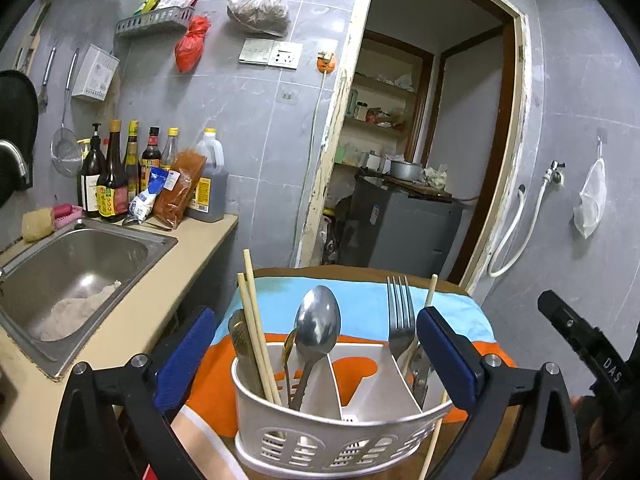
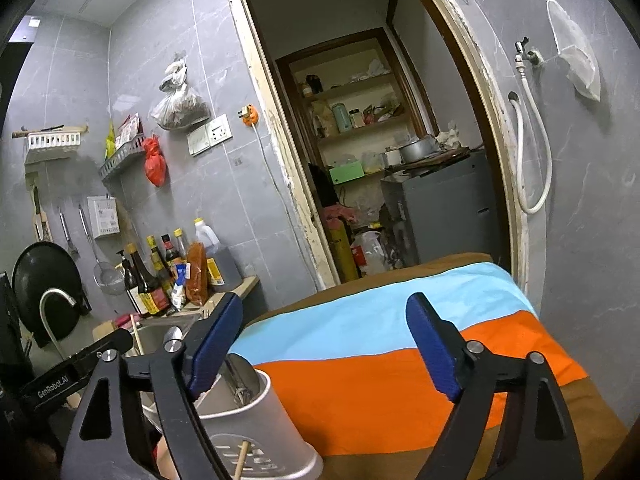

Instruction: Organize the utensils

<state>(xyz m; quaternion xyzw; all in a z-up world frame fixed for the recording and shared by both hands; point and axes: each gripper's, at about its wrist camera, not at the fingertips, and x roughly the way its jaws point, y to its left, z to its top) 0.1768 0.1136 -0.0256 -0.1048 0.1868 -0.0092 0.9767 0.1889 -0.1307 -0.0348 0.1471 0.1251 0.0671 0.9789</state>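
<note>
Grey-tiled kitchen, doorway (image 1: 420,140) behind, striped cloth (image 2: 380,380) over table, white caddy (image 1: 340,432) of utensils at its near edge, sink (image 1: 72,264) left, left gripper (image 1: 316,344) wide astride caddy, right gripper (image 2: 324,344) wide, empty.

Sauce bottles (image 1: 120,176) stand behind the steel sink (image 1: 80,264), near a doorway (image 2: 380,140).

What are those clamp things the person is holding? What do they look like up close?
Each is a handheld two-finger tool. The left gripper and the right gripper both have black angular arms with triangular cut-outs and silver round bolts at the joints. The fingers carry flat, dark blue textured pads. White lettering on one black body reads "GenRobot.AI". No sleeves or cables are visible.
</note>
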